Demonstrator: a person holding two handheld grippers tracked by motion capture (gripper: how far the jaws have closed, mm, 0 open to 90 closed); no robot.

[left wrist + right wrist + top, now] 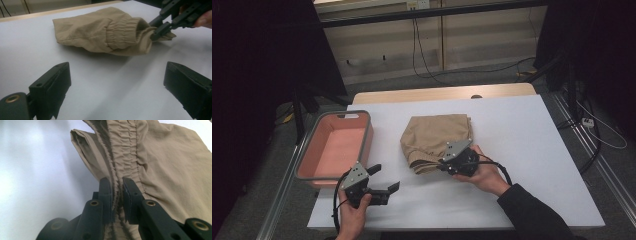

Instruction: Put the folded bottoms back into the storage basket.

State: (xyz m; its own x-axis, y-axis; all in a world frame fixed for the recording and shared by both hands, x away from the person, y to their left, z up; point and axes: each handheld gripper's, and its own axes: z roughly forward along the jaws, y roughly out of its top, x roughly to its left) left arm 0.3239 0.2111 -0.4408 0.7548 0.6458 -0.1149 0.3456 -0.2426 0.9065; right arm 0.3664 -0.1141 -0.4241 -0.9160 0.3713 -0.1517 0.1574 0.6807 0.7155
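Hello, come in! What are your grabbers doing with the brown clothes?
Right gripper shut on tan garment's elastic edge. Left gripper open, empty. Pink bin left, nothing blocking.

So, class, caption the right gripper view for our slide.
Right tool pinches the tan garment's gathered waistband.

Item count on table
One folded tan garment (436,140), one pink bin (335,148), two handheld grippers: left gripper (383,178), right gripper (440,165).
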